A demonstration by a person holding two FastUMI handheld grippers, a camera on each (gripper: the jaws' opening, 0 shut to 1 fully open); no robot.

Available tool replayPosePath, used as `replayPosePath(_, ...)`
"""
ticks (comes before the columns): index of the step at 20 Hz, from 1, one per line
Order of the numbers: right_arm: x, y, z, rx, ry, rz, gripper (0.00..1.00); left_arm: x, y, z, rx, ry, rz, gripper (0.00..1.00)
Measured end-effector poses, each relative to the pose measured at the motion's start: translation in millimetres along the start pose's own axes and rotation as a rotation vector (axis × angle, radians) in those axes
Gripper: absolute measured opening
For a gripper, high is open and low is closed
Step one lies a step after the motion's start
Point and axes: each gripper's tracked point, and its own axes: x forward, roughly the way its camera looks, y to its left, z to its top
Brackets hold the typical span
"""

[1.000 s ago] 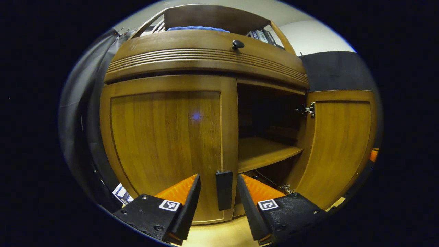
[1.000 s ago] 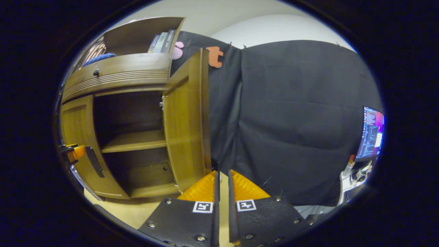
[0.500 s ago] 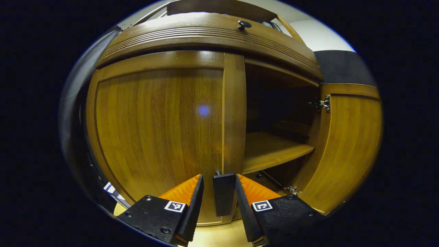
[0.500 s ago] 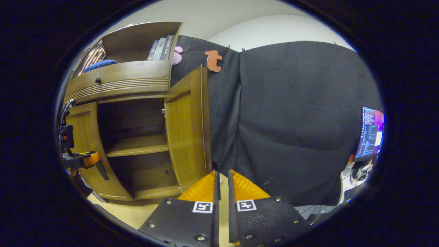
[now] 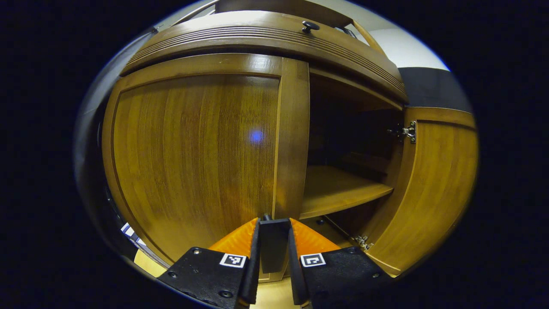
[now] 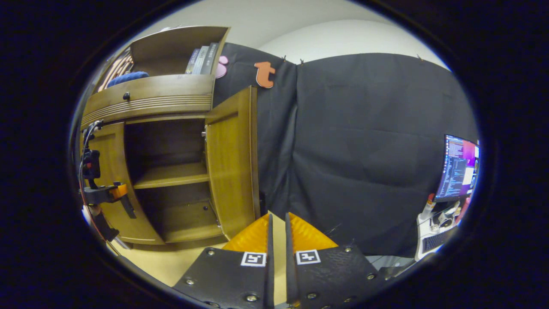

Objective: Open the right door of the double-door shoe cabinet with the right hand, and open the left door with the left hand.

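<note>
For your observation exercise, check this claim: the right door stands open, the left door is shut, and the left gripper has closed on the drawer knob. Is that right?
Not quite. The left gripper has closed on the left door's handle, not the drawer knob above; the left gripper view shows it. The rest is right.

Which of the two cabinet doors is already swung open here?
The right door, swung out on its hinges with the shelf showing. The left door is shut flat, and the left gripper is closed on its handle.

Two cabinet doors [image 5: 193,150] [image 5: 433,189], two grippers [image 5: 273,244] [image 6: 277,240], one monitor [image 6: 459,167]
</note>
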Motion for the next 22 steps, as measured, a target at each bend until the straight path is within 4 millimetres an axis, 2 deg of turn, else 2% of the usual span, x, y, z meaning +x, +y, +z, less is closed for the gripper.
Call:
replayPosePath(3,-7,5,2,-0.022,-0.007,0.023,0.11,-12,-1,-1,-0.009,-0.006,-0.004,0.29)
replayPosePath(6,-7,15,0,-0.029,0.001,0.088,0.11,-29,-2,-2,-0.017,-0.016,0.013,0.31)
replayPosePath(9,-5,22,-2,-0.033,0.014,0.166,0.11,-54,0,-6,-0.019,-0.02,0.056,0.28)
replayPosePath(11,-5,25,0,-0.034,0.018,0.215,0.11,-69,3,-7,-0.025,-0.015,0.086,0.31)
replayPosePath(19,-13,19,10,-0.078,0.017,0.361,0.11,-123,18,-13,-0.08,-0.013,0.221,0.31)
replayPosePath(22,-15,20,10,-0.086,0.018,0.401,0.11,-138,23,-15,-0.084,-0.011,0.255,0.31)
